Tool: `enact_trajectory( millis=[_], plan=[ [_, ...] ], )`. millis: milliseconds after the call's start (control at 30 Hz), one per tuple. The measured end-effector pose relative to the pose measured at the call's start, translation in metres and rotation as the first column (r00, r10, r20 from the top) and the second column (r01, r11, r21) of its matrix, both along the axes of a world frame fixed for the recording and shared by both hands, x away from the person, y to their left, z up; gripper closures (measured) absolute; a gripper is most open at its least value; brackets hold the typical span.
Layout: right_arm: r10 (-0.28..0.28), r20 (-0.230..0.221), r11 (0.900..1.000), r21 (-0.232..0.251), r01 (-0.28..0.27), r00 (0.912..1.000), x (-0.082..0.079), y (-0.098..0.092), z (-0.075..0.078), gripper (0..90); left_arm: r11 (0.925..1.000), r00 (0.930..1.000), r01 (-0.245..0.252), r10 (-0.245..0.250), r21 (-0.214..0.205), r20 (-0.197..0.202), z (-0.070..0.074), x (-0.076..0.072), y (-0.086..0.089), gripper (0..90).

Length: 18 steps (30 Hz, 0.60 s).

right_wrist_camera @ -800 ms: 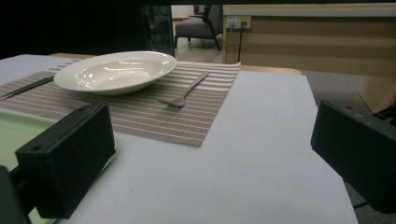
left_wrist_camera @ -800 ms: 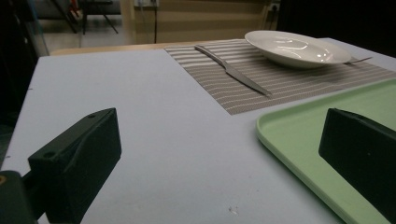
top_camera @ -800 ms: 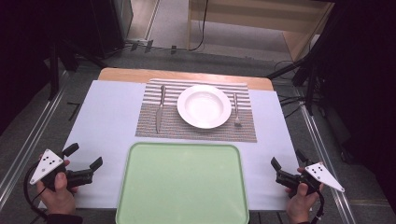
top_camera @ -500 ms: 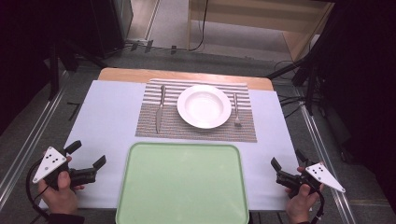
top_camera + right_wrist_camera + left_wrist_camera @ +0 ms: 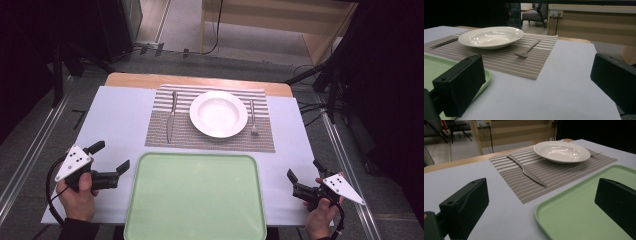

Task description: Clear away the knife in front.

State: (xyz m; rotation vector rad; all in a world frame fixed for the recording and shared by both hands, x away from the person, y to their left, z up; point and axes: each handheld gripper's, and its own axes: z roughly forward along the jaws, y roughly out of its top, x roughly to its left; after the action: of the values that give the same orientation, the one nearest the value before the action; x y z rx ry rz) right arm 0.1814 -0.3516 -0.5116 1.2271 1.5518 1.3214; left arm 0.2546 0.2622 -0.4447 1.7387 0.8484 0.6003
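The left gripper [image 5: 111, 159] and right gripper [image 5: 303, 174] are both wide apart and hold nothing. The green tray [image 5: 195, 200] lies between them at the table's [image 5: 120, 117] near edge, touching neither.

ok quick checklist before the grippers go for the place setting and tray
1. Left gripper open, nothing between its fingers: ok.
2. Right gripper open, nothing held: ok.
3. Green tray empty, lying flat between the two grippers: ok.
4. White plate centred on the striped placemat, nothing on it: ok.
5. Knife left of the plate and fork right of it, both lying apart from the plate: ok.
6. Whether the plate and cutlery are clean: cannot tell.
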Motion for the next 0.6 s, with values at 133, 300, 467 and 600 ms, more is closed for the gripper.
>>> enact_trajectory(
  millis=[133, 300, 467, 600],
  plan=[
    [-0.001, -0.005, 0.9999, 0.011, 0.001, 1.0, -0.001, -0.001, 0.0, 0.0, 0.9998, 1.0, 0.007, -0.007, 0.018, 0.005, 0.006, 0.008, -0.013, 0.0],
    [0.004, -0.005, 0.9999, 0.016, -0.004, 1.0, -0.001, -0.002, -0.001, 0.0, 0.9993, 0.9998, 0.019, -0.019, 0.031, 0.008, 0.017, 0.021, -0.028, 0.0],
    [0.007, -0.005, 0.9997, 0.022, -0.007, 1.0, 0.0, -0.002, -0.001, 0.0, 0.9992, 0.9998, 0.018, -0.018, 0.035, 0.002, 0.024, 0.037, -0.046, 0.0],
    [0.008, -0.006, 0.9997, 0.021, -0.008, 0.9999, 0.0, -0.002, -0.001, 0.0, 0.9991, 0.9998, 0.02, -0.019, 0.038, -0.011, 0.029, 0.049, -0.056, 0.0]
  ],
)
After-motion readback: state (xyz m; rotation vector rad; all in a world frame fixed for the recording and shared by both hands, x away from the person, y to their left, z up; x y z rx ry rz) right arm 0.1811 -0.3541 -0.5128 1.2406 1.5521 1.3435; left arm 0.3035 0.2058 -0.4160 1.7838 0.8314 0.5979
